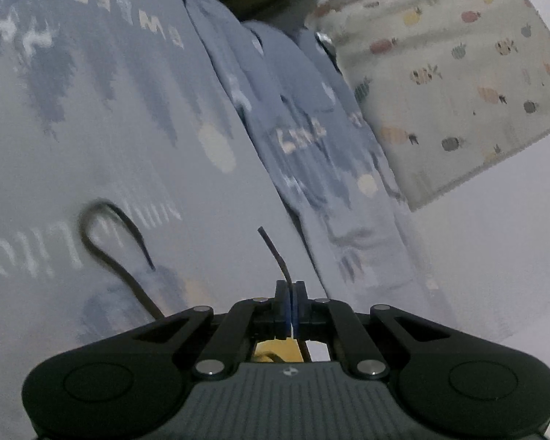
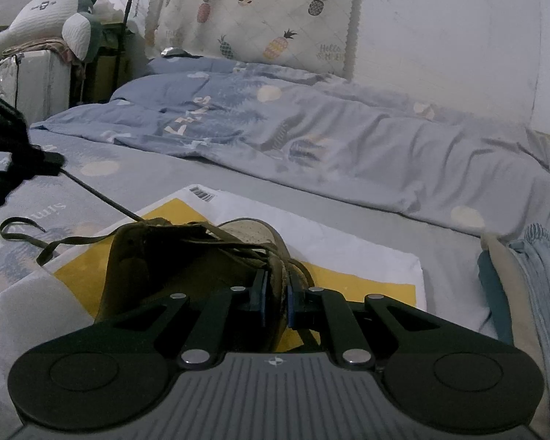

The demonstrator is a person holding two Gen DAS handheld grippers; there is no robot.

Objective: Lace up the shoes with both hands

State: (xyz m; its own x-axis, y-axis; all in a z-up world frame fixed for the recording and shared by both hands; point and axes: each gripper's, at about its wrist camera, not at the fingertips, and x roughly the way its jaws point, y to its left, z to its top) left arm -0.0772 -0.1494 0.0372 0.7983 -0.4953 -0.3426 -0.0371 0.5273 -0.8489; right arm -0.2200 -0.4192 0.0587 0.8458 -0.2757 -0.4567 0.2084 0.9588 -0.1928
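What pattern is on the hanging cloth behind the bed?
Coloured pineapples on a cream quilted cloth, clearest in the right wrist view.

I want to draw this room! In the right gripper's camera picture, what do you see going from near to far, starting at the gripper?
right gripper → brown shoe → white and yellow bag under it → blue quilt → pineapple curtain.

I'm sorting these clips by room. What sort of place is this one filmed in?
Most likely a bedroom: the shoe sits on a bed covered with a blue printed sheet, a rumpled matching duvet lies behind it, and a plush toy rests on storage beside the bed.
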